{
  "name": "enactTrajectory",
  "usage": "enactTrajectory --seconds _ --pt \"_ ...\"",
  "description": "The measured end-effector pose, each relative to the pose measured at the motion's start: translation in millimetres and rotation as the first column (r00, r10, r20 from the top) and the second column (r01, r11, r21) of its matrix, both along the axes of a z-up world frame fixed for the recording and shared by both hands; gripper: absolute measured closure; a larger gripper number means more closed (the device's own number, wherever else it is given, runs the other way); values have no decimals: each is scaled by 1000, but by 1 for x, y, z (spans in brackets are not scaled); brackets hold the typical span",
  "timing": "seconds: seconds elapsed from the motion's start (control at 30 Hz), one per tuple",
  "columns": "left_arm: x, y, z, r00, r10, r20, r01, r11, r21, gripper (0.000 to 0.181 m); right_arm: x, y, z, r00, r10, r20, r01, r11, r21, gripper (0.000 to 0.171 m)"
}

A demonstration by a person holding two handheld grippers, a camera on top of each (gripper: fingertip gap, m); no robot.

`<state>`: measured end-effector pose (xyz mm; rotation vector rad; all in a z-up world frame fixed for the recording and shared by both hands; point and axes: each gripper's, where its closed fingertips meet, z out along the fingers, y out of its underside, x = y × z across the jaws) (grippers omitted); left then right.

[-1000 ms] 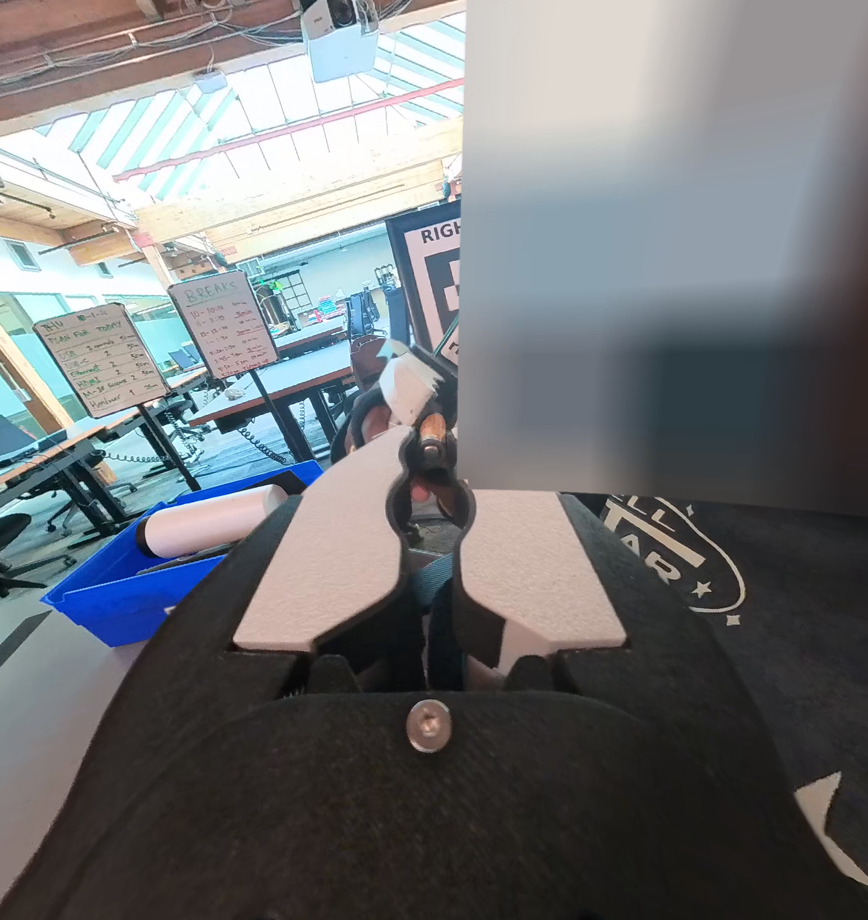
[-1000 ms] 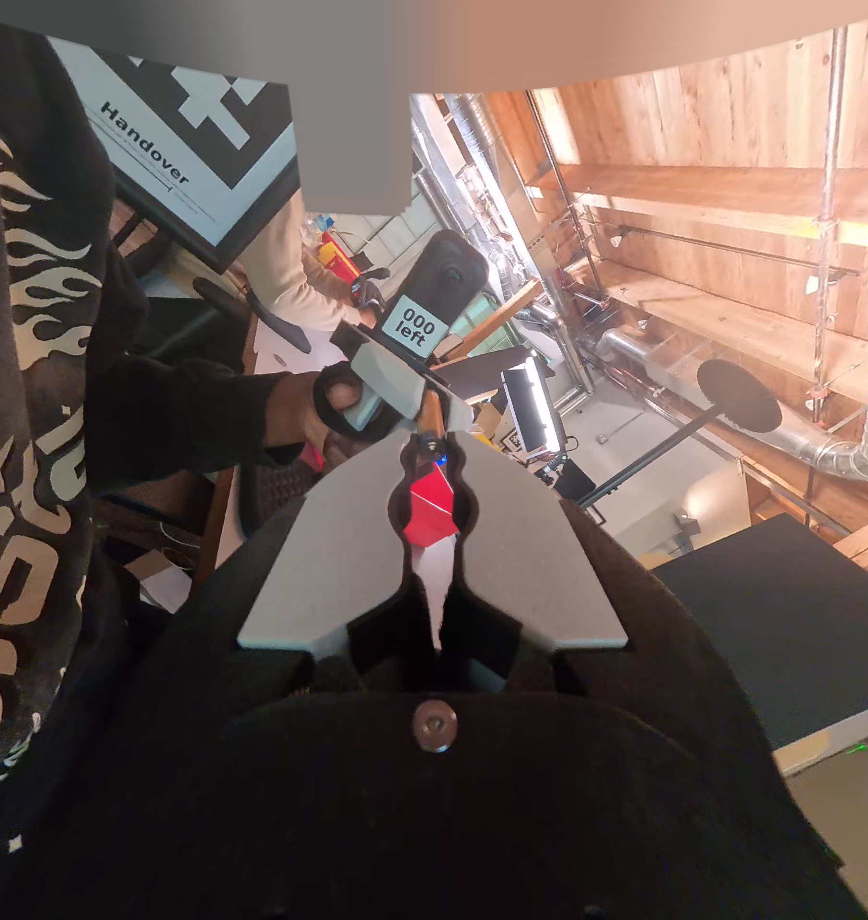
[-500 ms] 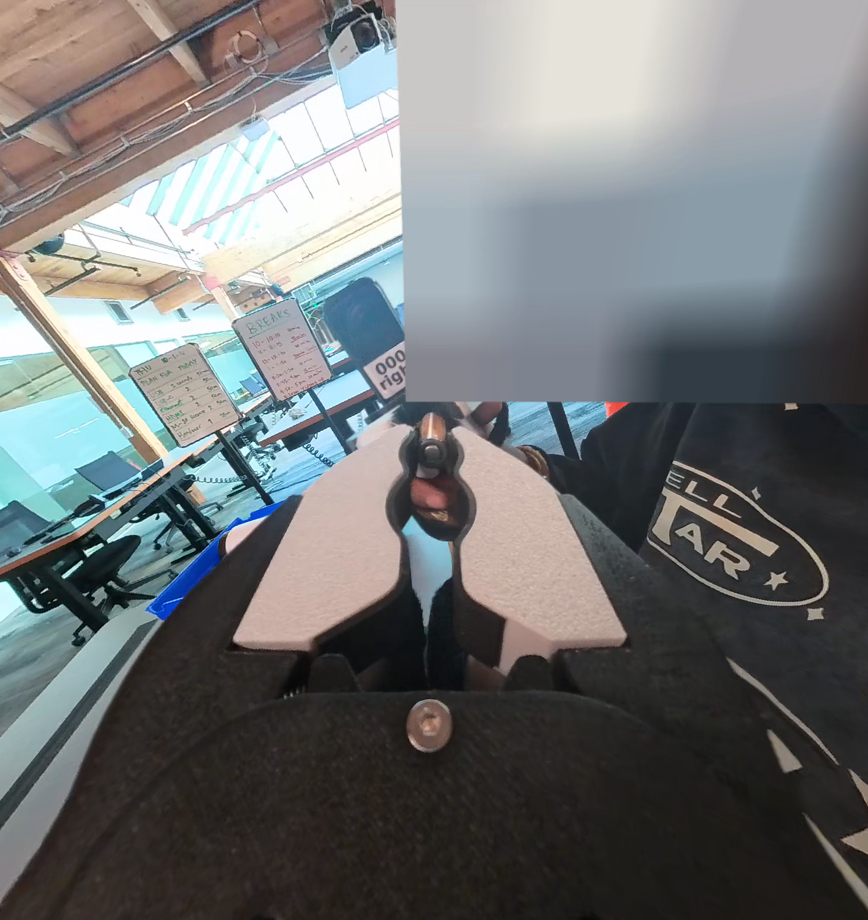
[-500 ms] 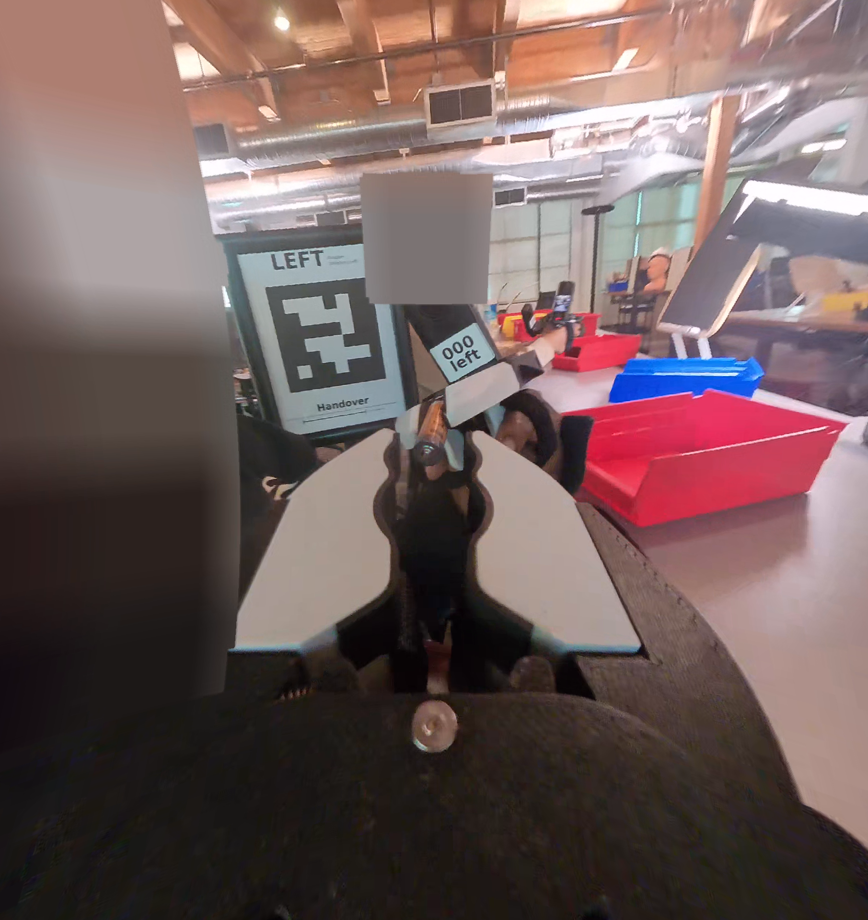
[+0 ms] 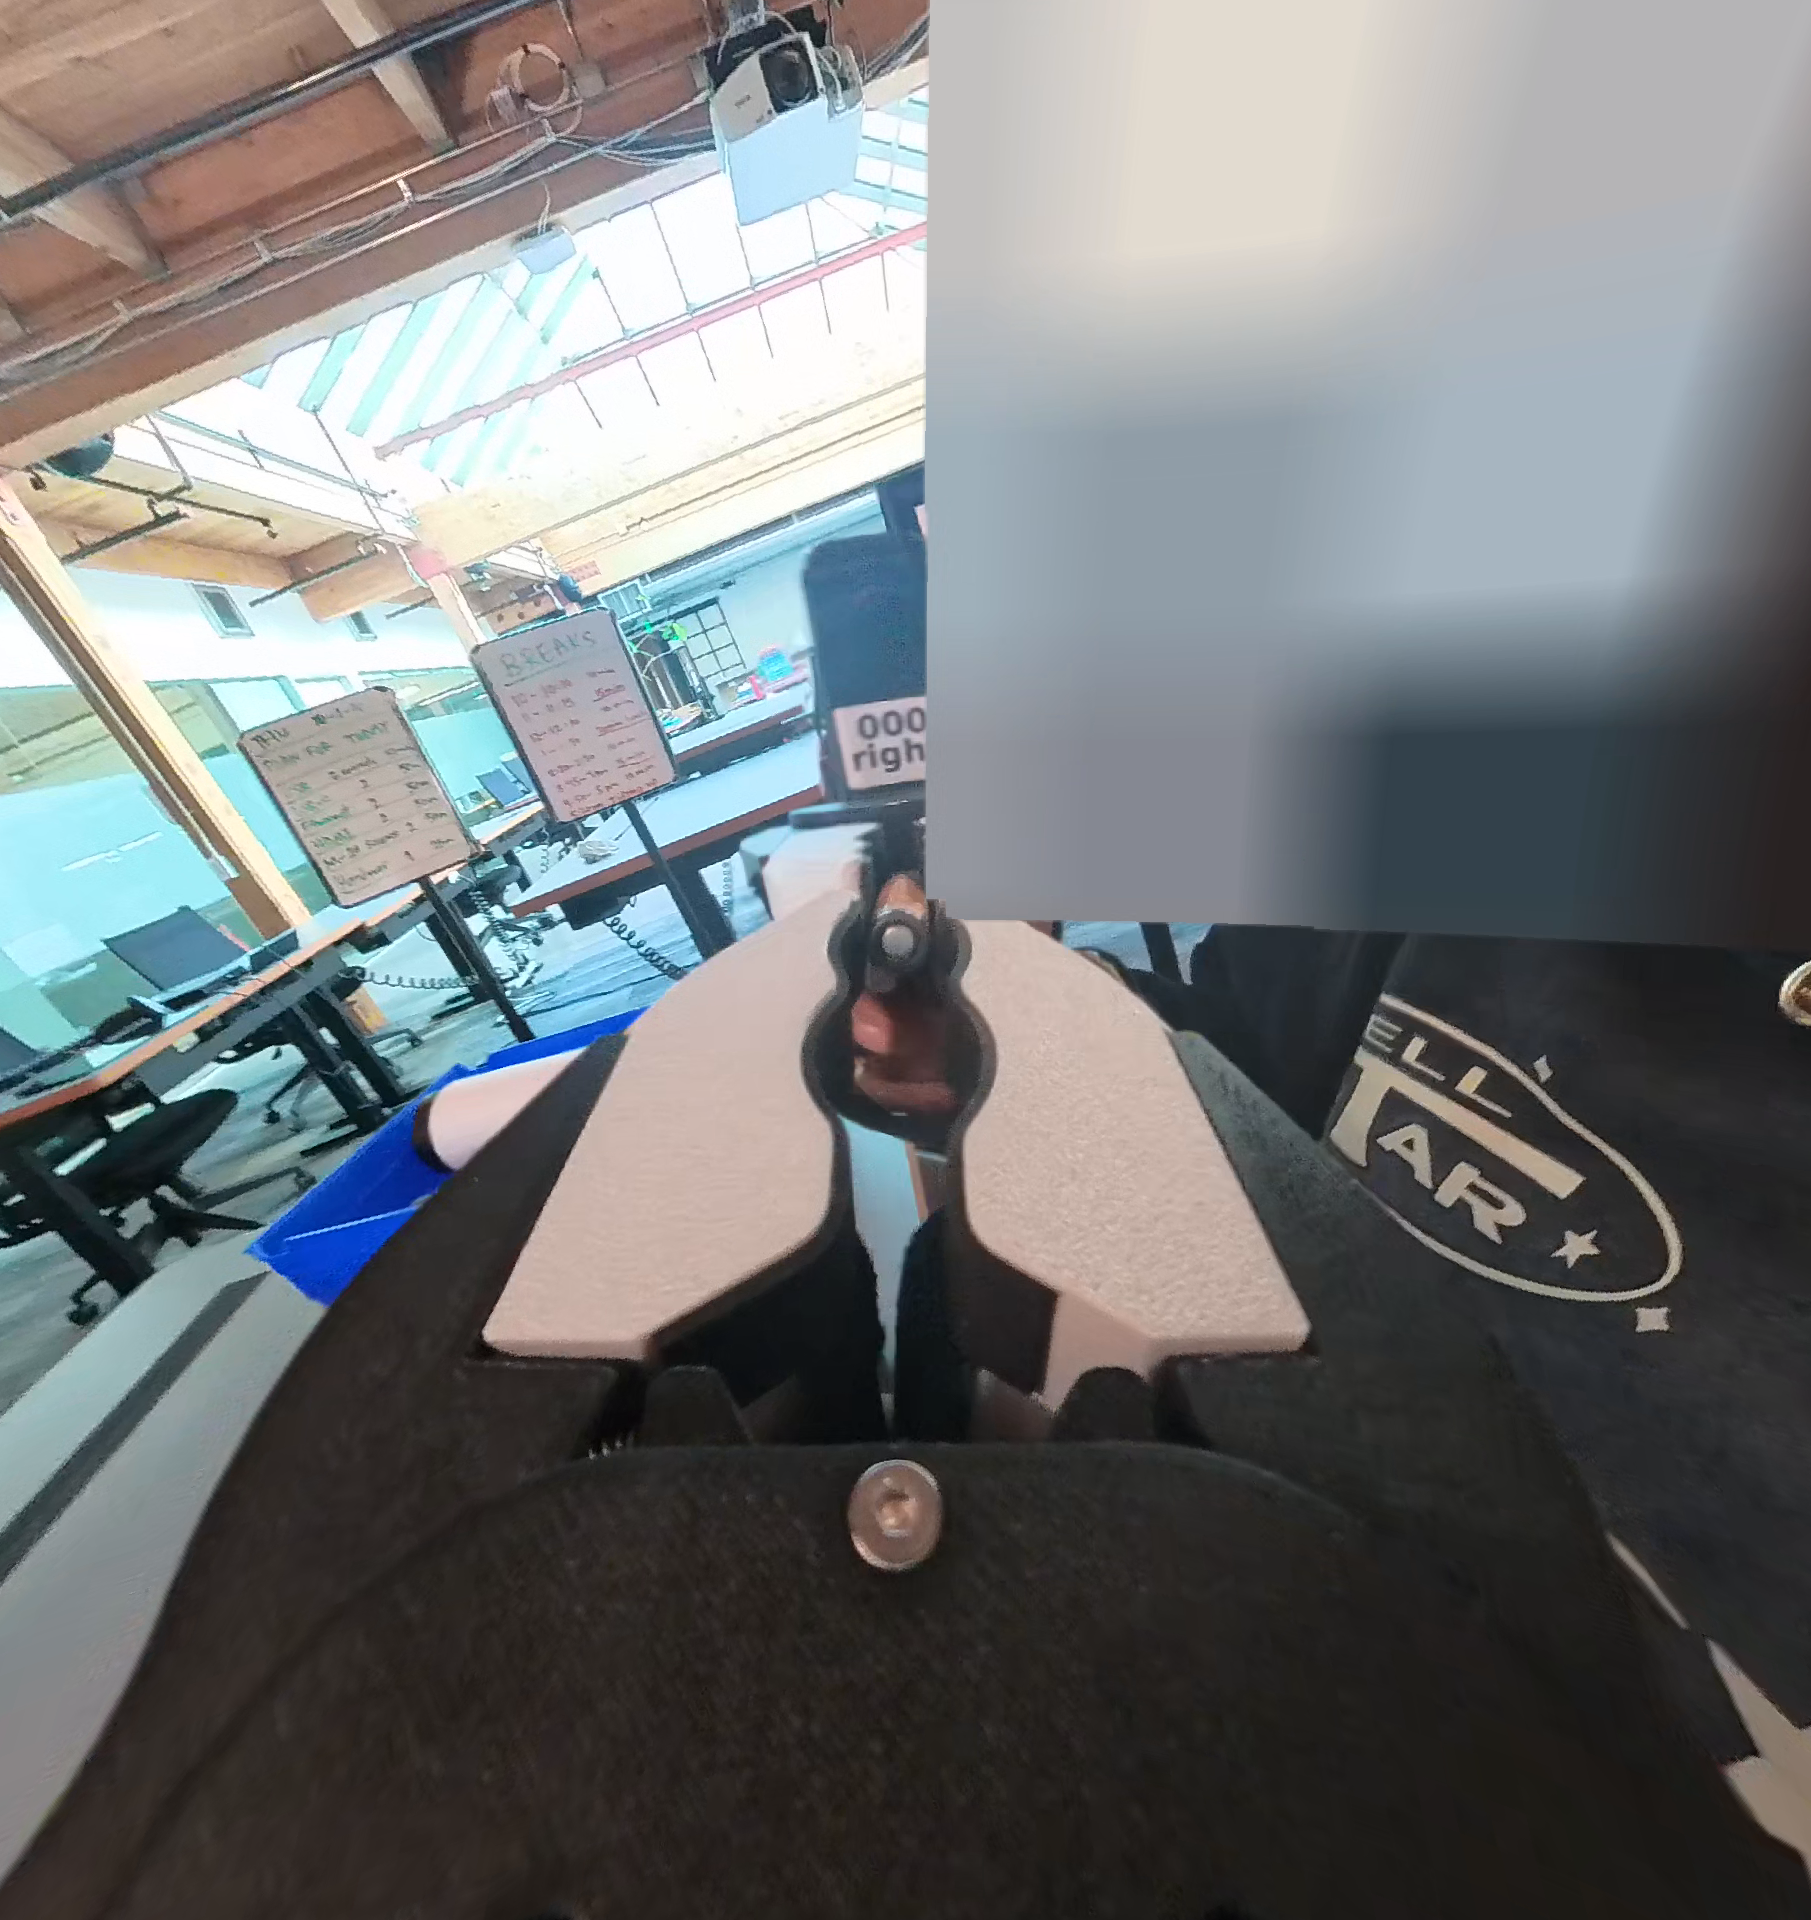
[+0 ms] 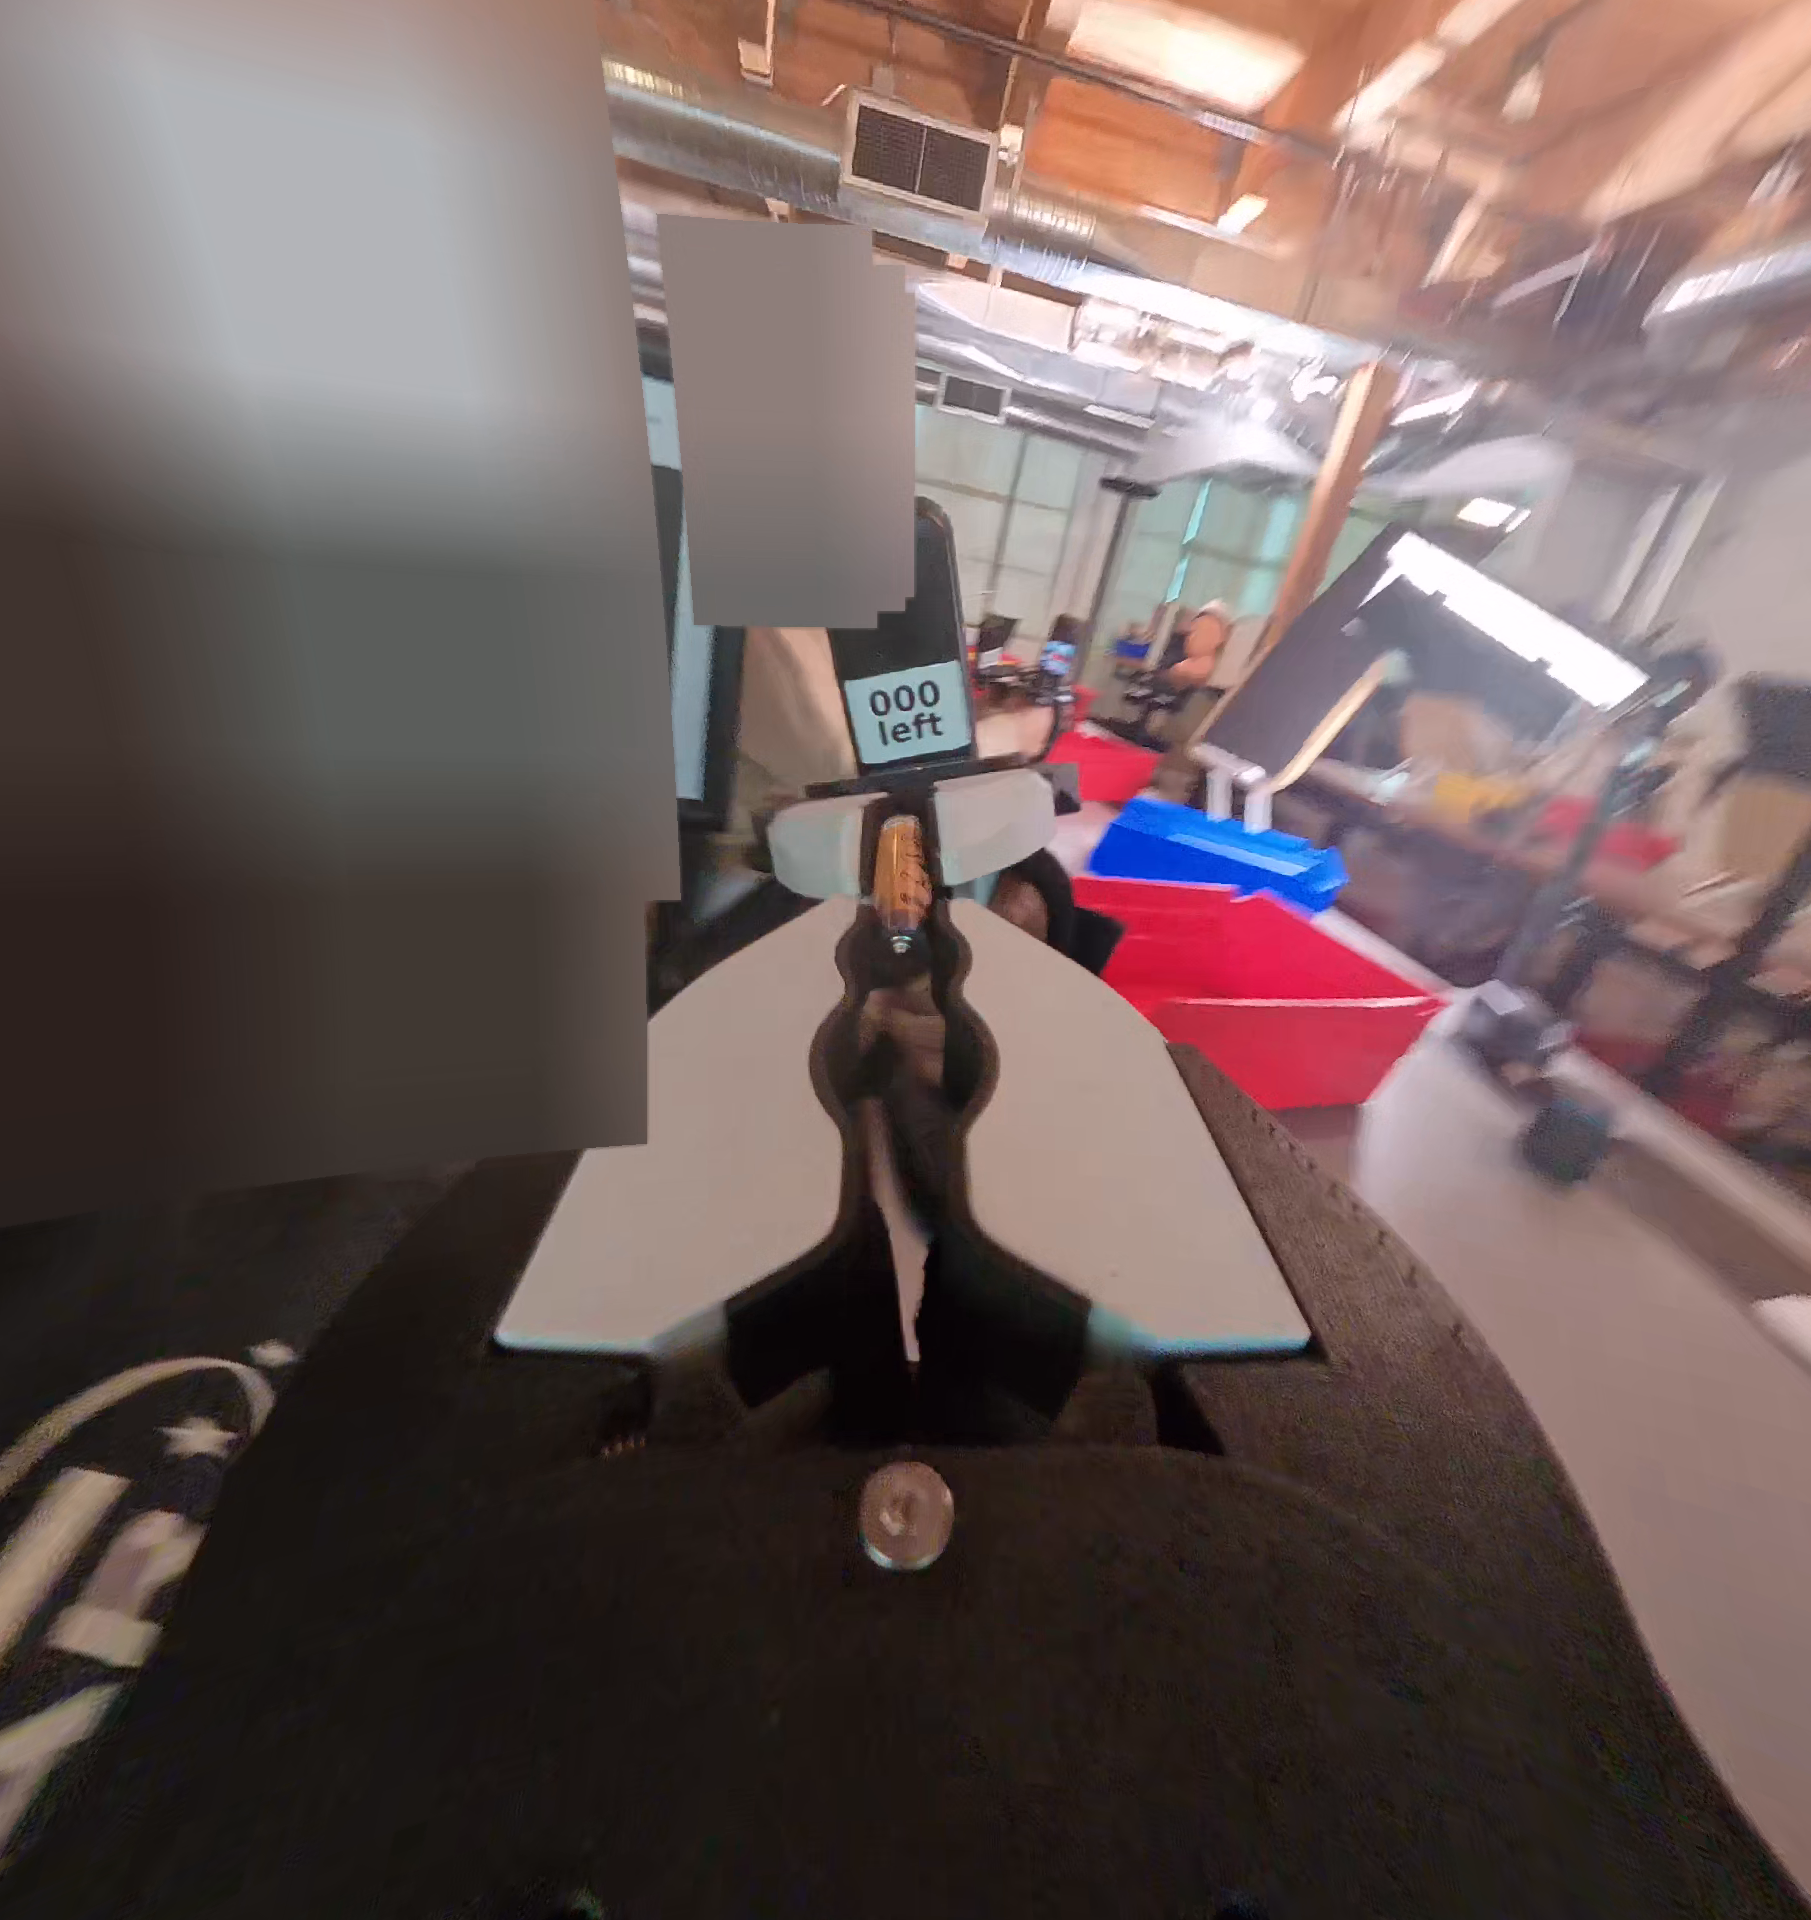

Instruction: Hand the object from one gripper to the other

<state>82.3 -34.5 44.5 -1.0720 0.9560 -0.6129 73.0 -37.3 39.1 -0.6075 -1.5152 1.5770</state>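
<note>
Sitting between the two grippers, a small brown tube [image 6: 899, 879] with a metal tip is up in the air. The left gripper [image 5: 898, 935] is pinched tight on one end of the tube [image 5: 897, 933]. The right gripper [image 6: 899, 943] is pinched on the other end, so both hold it at once. The left gripper [image 6: 906, 840] shows just beyond, facing back. Far right sit red bins [image 6: 1265, 987] and a blue bin [image 6: 1218, 847]. Another blue bin [image 5: 361, 1210] sits near left.
</note>
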Motion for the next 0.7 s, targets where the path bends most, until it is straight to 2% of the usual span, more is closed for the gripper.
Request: enactTrajectory --seconds 0.03,0.1,0.2,0.27,0.4,0.7 --pt "-1 0 0 1000 -8 7 8 1000 -12 169 0 1 0 997 -45 -58 49 996 78 160" --pt "-1 -1 -1 1000 -21 2 21 999 -33 167 3 1 2 974 -110 -199 157 958 240 160" --pt "1 -3 -2 999 -32 0 32 999 -40 166 5 0 -1 921 -171 -351 324 837 441 160" --pt "3 -4 -4 999 -43 -7 42 998 -51 165 5 0 -2 891 -187 -415 399 759 515 160" --pt "5 -4 -6 998 -51 -22 49 997 -59 169 8 -3 0 861 -171 -479 444 712 543 160" --pt "4 -4 -6 998 -65 -9 64 995 -76 168 7 -1 -5 860 -167 -483 455 679 575 160"
